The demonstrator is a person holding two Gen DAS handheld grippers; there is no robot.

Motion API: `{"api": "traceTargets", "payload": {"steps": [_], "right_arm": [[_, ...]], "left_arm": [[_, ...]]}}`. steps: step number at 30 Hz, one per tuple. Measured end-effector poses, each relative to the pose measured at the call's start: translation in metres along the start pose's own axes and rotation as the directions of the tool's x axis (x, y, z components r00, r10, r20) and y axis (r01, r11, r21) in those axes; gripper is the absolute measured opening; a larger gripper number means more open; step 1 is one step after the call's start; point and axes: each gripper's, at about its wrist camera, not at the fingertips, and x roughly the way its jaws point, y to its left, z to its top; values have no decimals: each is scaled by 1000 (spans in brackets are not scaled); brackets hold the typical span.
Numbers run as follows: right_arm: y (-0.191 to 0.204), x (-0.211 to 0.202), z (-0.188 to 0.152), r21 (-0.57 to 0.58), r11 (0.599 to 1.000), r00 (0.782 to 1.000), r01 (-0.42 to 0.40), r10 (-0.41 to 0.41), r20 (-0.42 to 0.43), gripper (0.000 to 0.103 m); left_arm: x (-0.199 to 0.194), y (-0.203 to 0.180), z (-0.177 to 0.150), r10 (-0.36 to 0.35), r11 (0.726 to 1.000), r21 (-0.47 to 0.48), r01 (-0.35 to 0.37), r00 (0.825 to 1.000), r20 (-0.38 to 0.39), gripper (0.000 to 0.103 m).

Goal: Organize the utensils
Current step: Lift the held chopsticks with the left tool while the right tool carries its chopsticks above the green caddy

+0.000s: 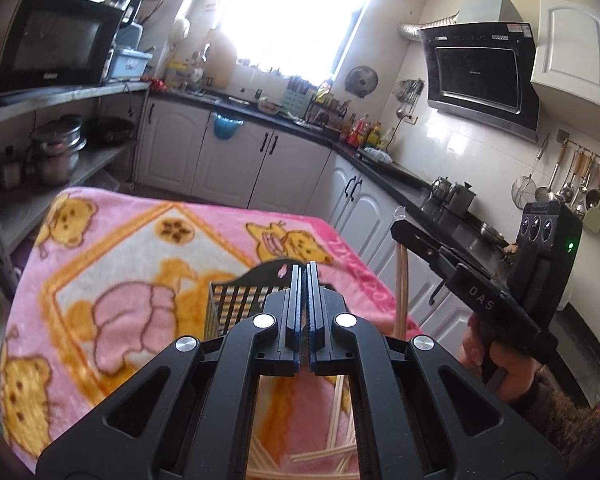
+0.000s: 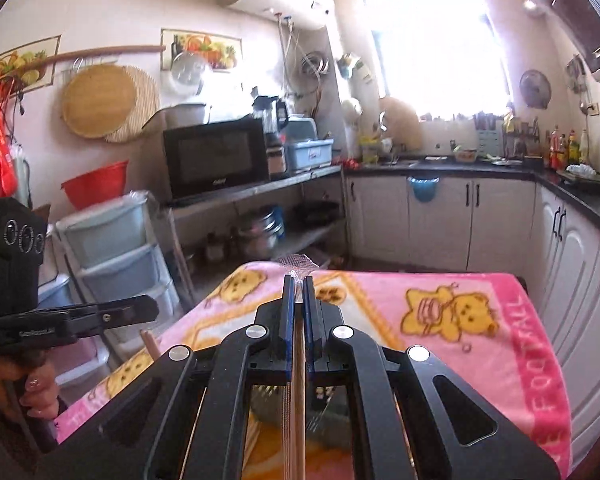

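Chopsticks (image 2: 299, 364) pinched in raised right tongs (image 2: 299, 280); left tongs (image 1: 304, 266) closed, empty.

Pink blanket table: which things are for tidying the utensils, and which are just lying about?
For the job: wrapped chopsticks held by the right gripper; loose chopsticks on the blanket; black basket.
Just lying about: microwave; red tub; sauce bottles; hanging ladles.

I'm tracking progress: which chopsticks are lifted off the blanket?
The wrapped chopsticks clamped in the right gripper, hanging down; the other chopsticks lie loose on the pink blanket.
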Motion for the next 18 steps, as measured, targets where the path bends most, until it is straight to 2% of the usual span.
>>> {"api": "traceTargets", "payload": {"steps": [10, 18], "right_arm": [[-11, 15, 26, -24, 998, 993, 63, -60, 104, 4], [-21, 30, 44, -14, 995, 980, 94, -90, 178, 5]], "left_arm": [[4, -18, 41, -29, 999, 40, 26, 997, 74, 0], [6, -10, 71, -26, 999, 23, 23, 991, 128, 1]]}}
